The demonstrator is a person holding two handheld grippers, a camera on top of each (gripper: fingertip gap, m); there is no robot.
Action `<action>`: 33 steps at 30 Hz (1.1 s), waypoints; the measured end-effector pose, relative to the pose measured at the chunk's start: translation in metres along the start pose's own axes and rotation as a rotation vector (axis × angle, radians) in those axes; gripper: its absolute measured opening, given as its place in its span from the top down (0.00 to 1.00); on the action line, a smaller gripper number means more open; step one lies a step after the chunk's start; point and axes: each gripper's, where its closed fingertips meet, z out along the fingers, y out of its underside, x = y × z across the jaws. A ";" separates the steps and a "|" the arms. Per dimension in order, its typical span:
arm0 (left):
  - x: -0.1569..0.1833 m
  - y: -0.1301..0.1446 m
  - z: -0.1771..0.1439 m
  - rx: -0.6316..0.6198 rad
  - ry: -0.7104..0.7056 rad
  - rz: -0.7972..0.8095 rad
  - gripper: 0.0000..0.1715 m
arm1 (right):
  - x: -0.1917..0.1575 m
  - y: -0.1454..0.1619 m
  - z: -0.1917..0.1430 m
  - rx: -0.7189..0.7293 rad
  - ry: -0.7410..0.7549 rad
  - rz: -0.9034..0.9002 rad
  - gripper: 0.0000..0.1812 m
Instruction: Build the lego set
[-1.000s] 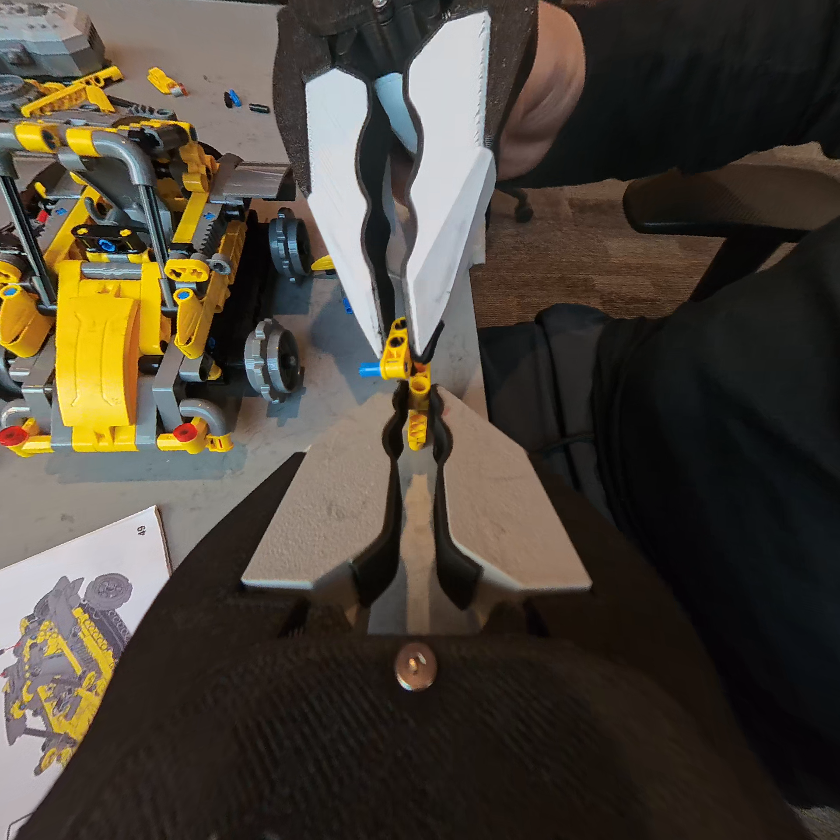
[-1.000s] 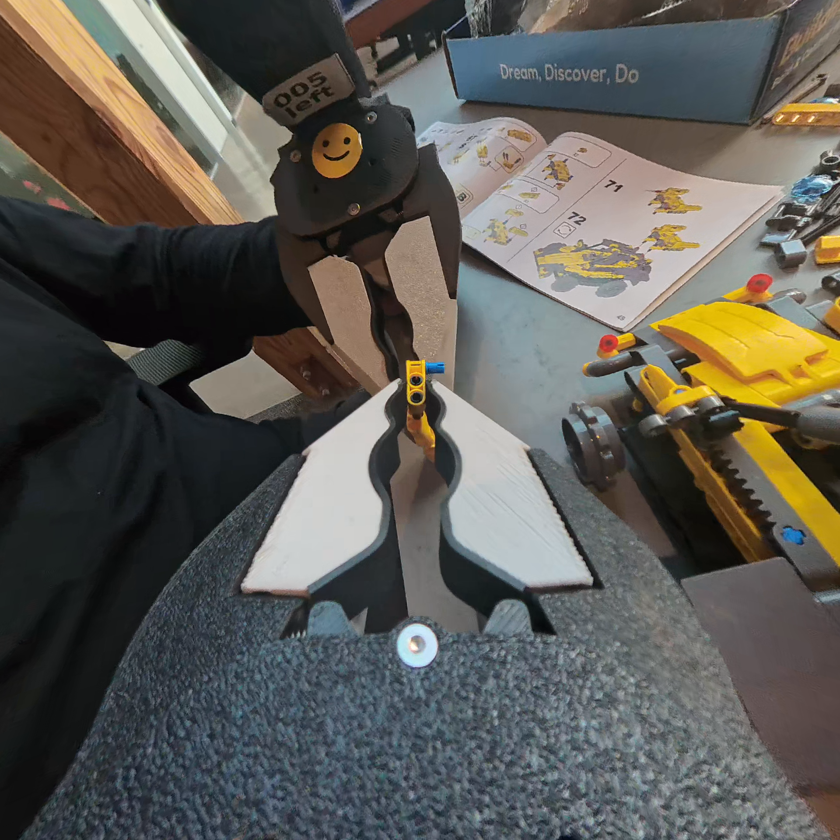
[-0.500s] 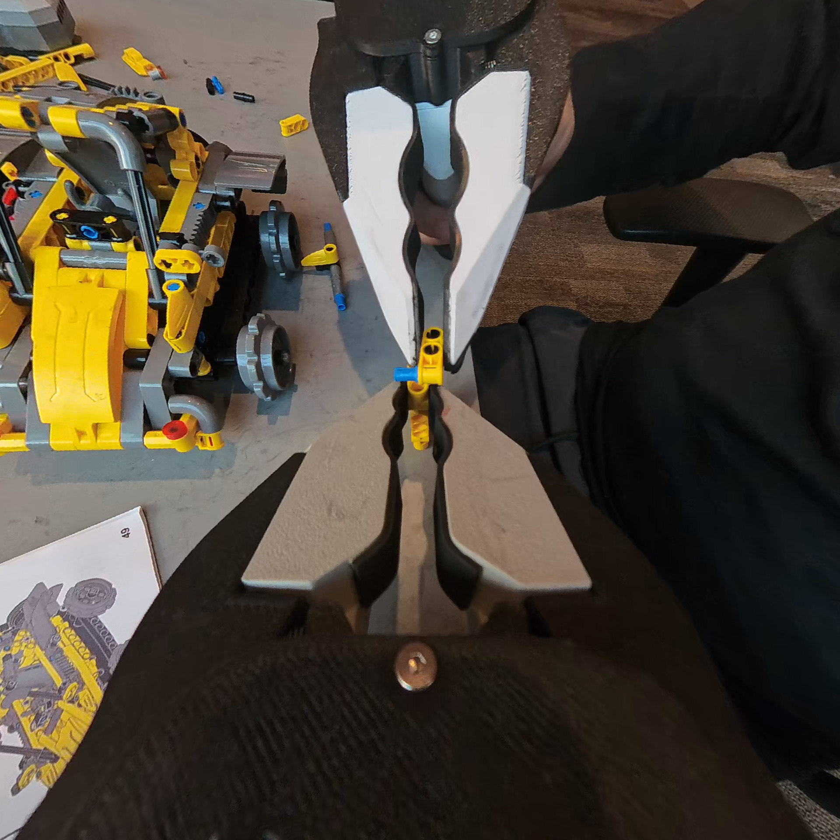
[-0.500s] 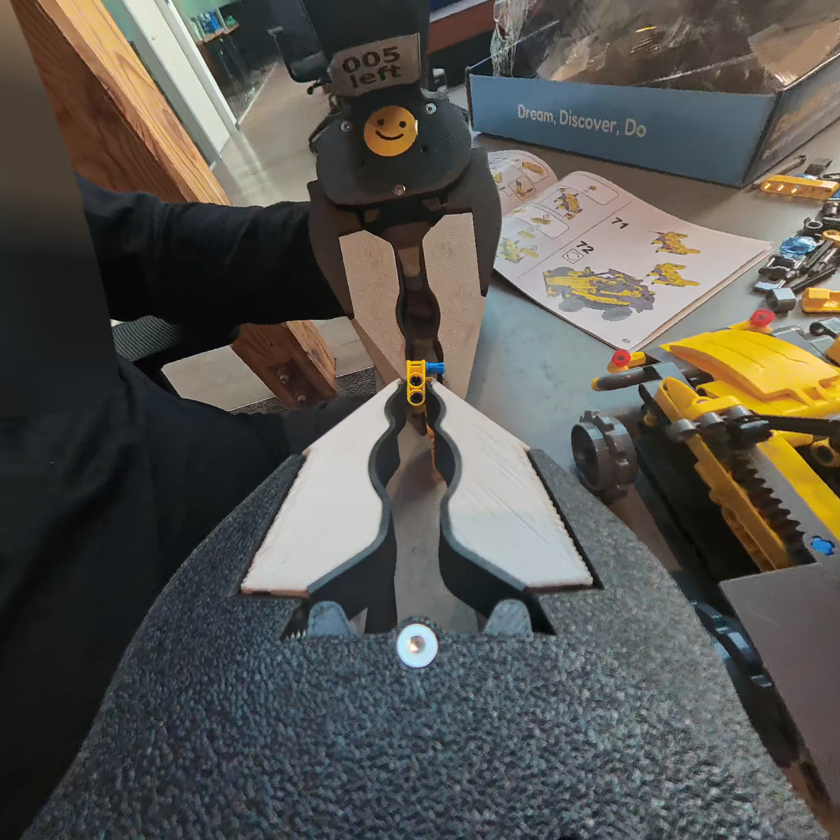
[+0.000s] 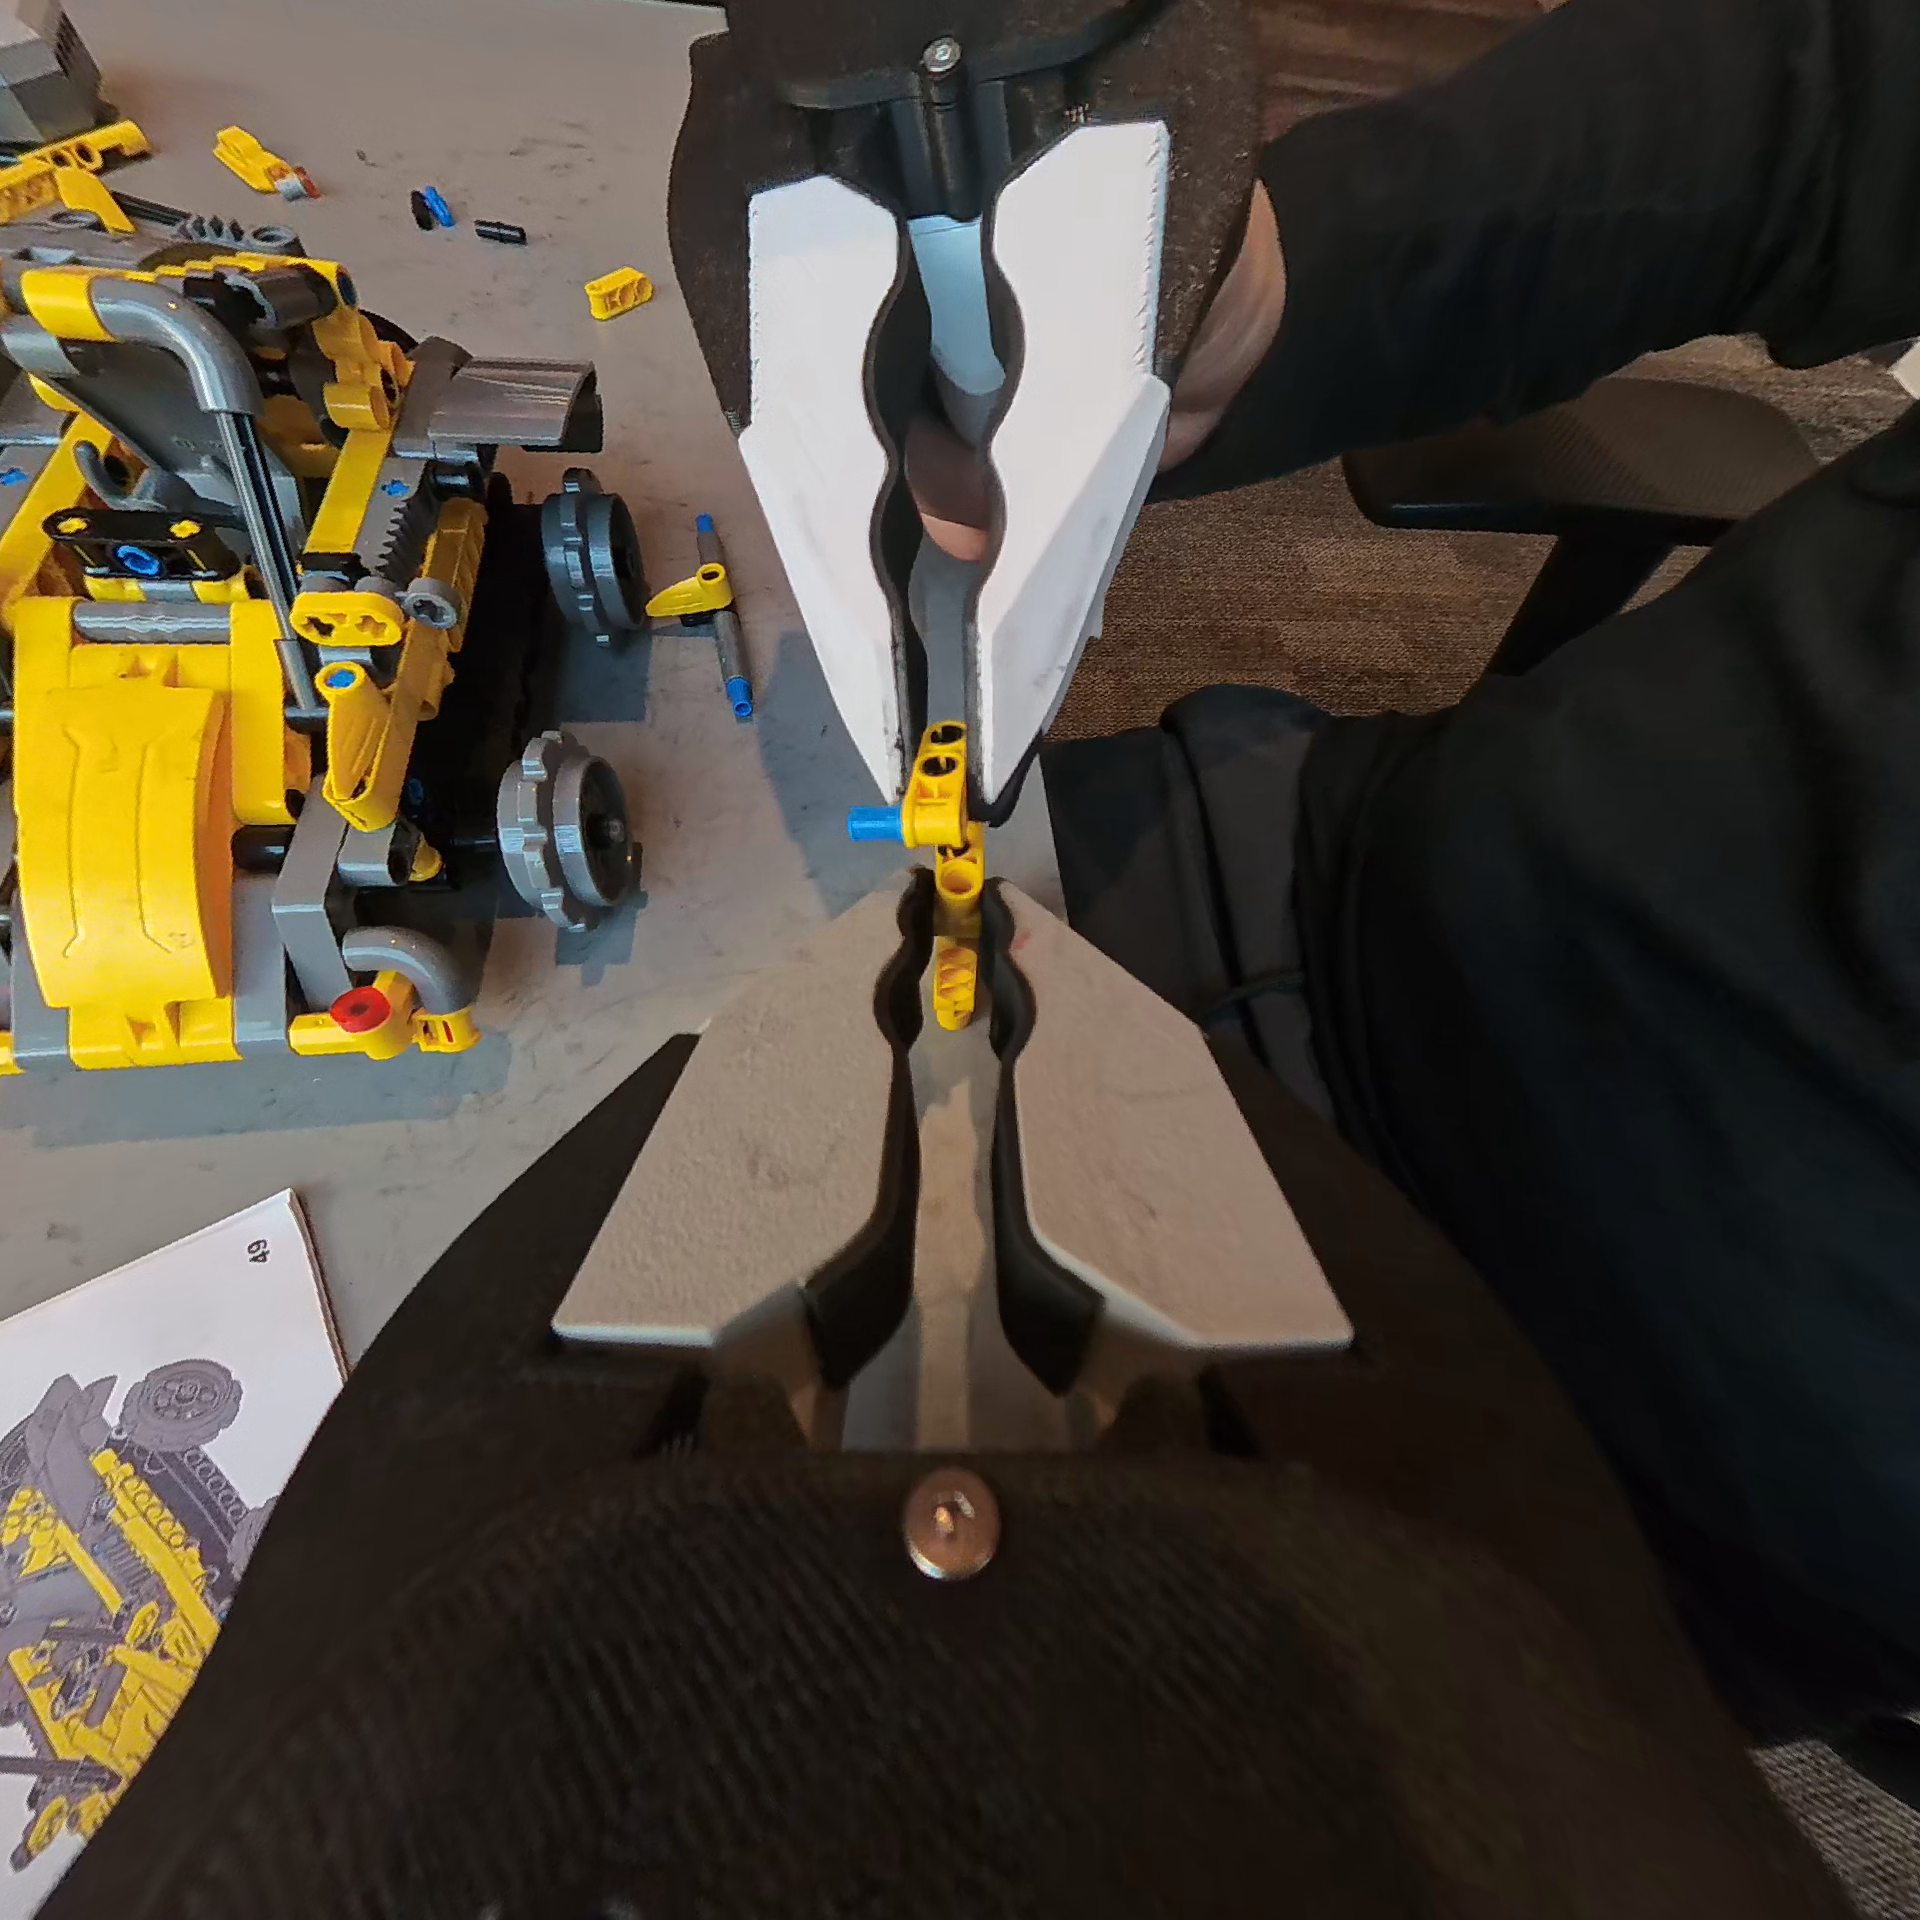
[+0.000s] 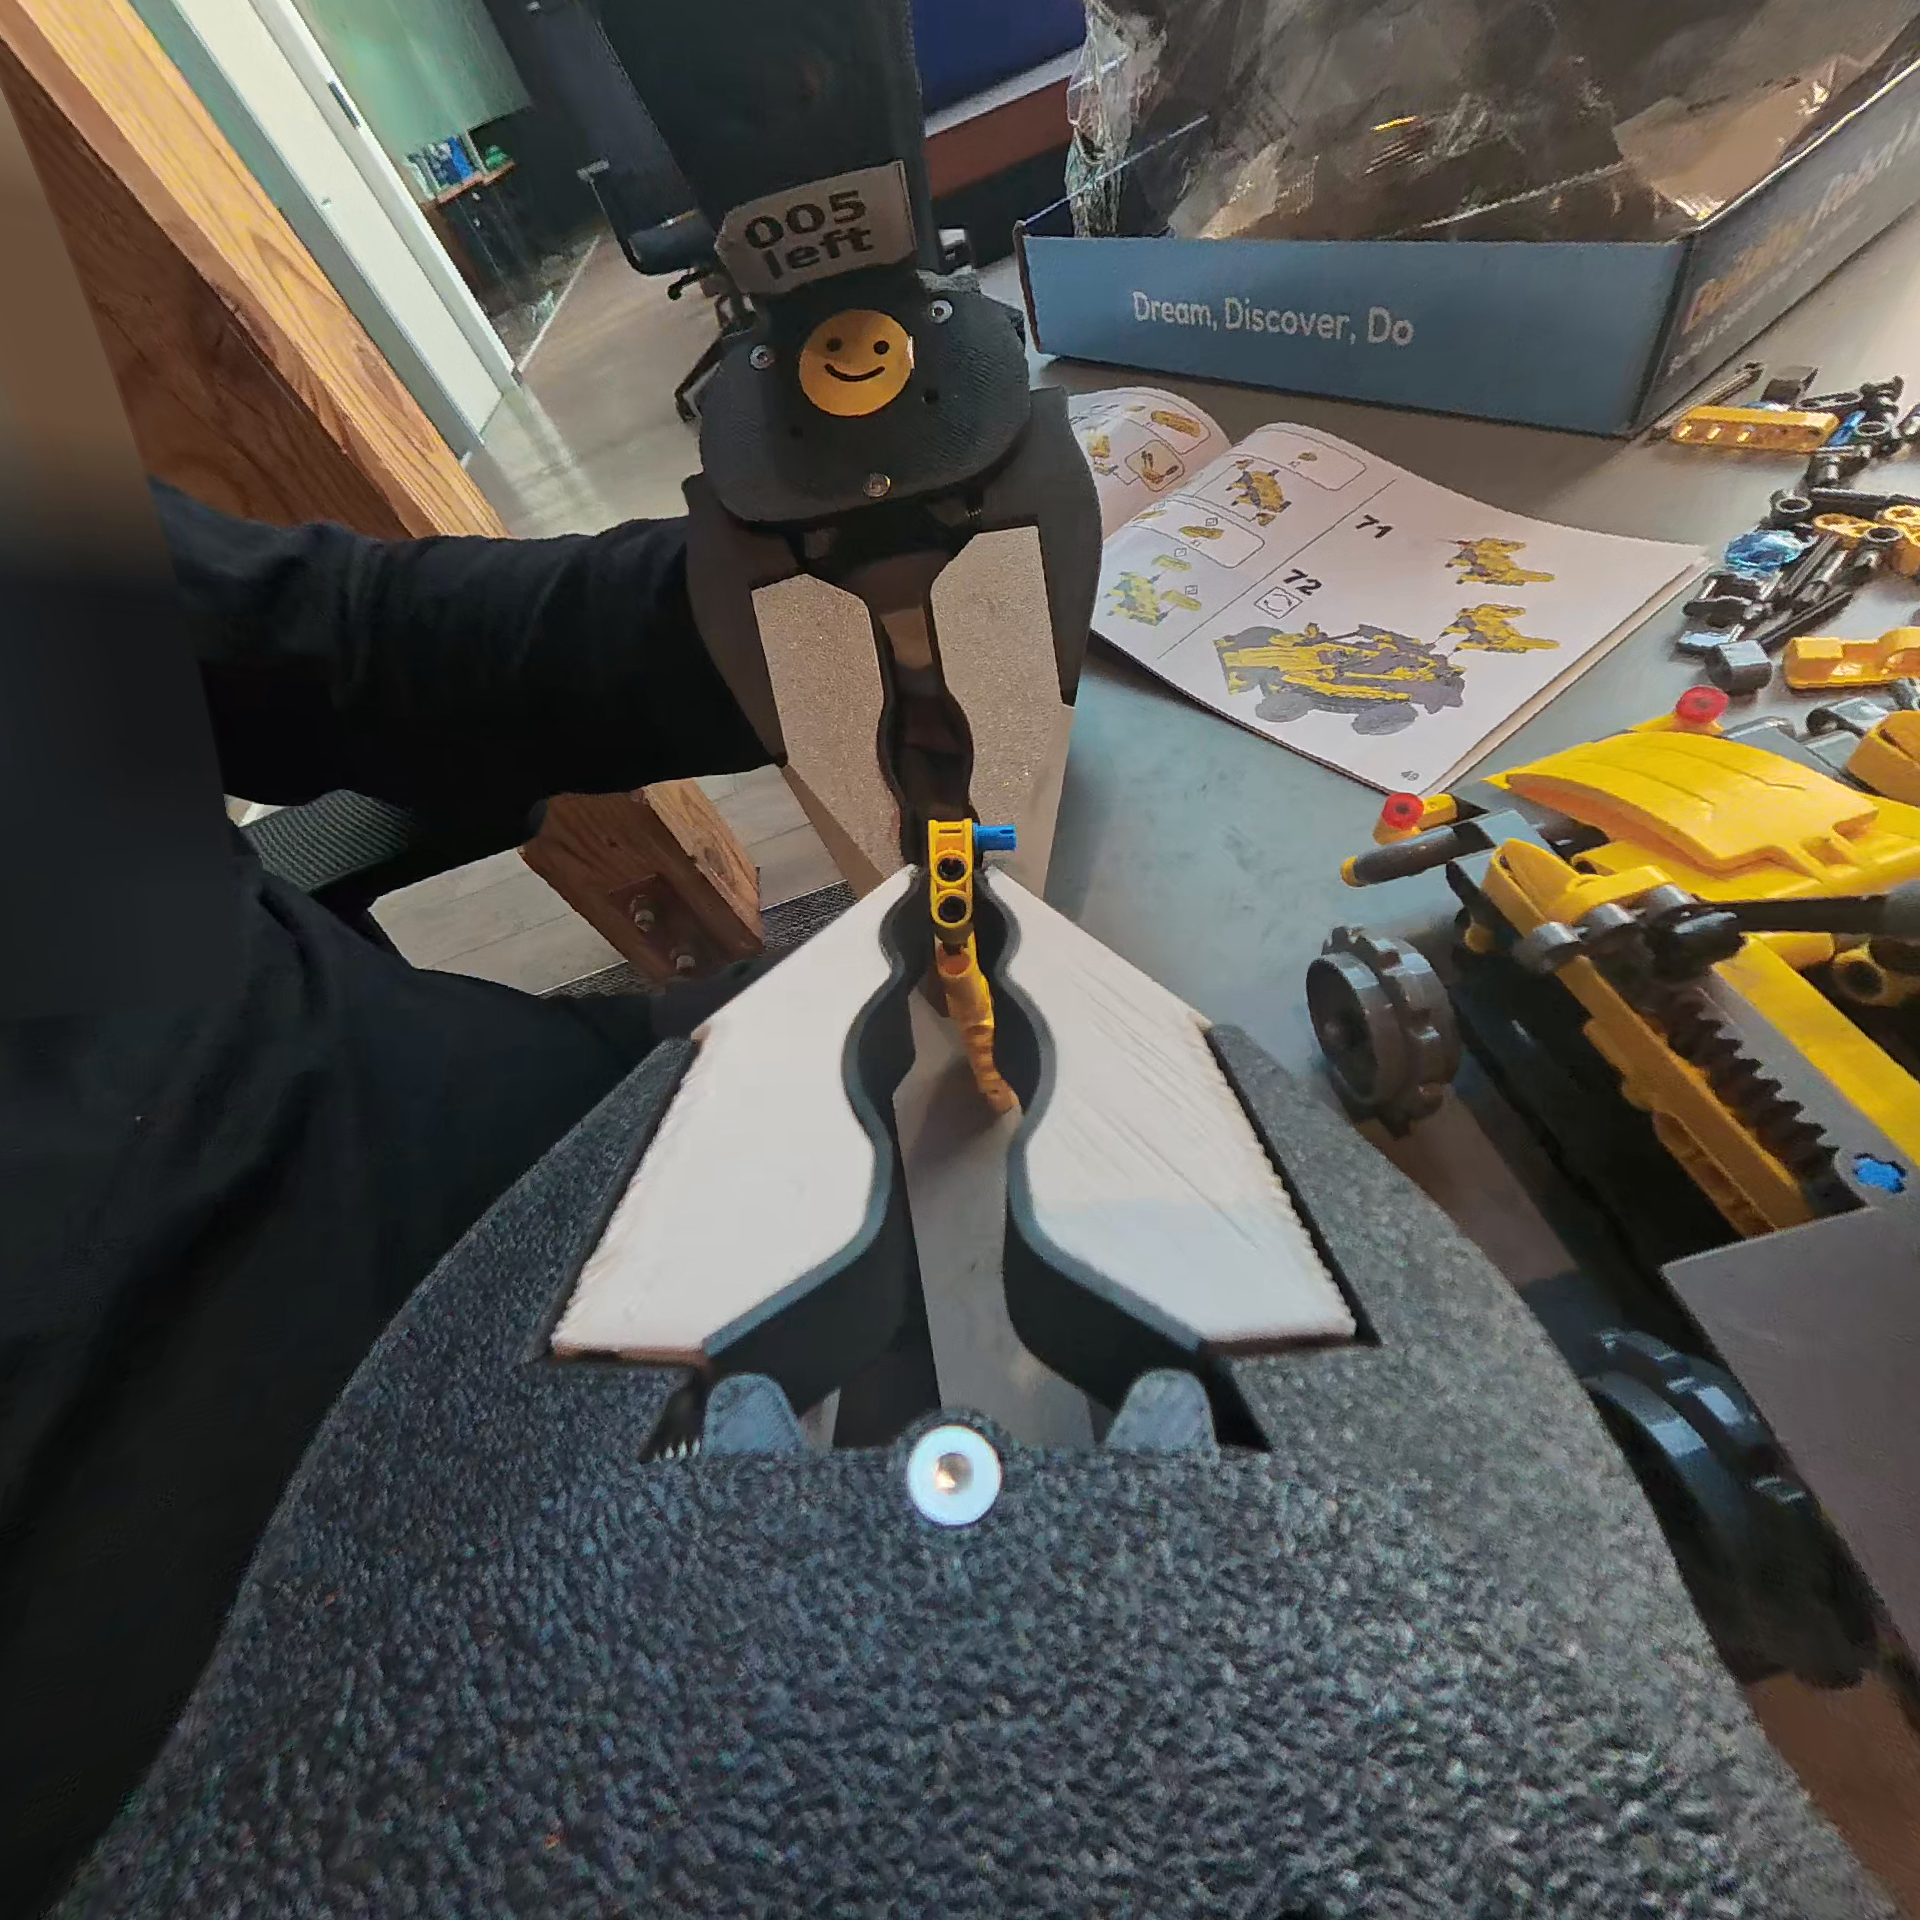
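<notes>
My left gripper (image 5: 954, 891) has grey fingers and is shut on a short yellow beam (image 5: 958, 940). My right gripper (image 6: 951, 891) has white fingers and is shut on a small yellow connector (image 6: 950, 881) with a blue pin (image 6: 997, 833) sticking out of its side. The two grippers face each other tip to tip above the table's near edge. The connector (image 5: 940, 790) and the beam meet end to end between the tips. The right gripper (image 5: 945, 774) comes in from the top of the left wrist view. The left gripper (image 6: 935, 826) comes in from the top of the right wrist view.
A yellow and grey tracked vehicle model (image 5: 208, 675) stands on the grey table (image 5: 727, 935) beside the grippers and also shows in the right wrist view (image 6: 1662, 935). An open instruction booklet (image 6: 1351, 582), a blue box (image 6: 1351, 322) and loose parts (image 6: 1818, 561) lie beyond. A person's dark sleeve (image 5: 1558, 208) is close by. My left and right fingertips are right by each other.
The right gripper has swung from a tilt into a straight line with the left gripper. Both have kept their hold, and the two yellow pieces have stayed together between the tips.
</notes>
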 end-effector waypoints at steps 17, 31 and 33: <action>-0.001 0.000 0.000 0.001 -0.008 -0.004 0.97 | 0.002 0.002 -0.002 -0.018 -0.021 -0.061 0.96; -0.001 0.000 0.000 0.001 -0.016 0.009 0.97 | 0.000 0.004 -0.004 -0.048 -0.097 -0.088 0.96; -0.001 0.000 0.001 0.002 -0.021 0.013 0.97 | 0.000 0.005 -0.005 -0.055 -0.093 -0.112 0.96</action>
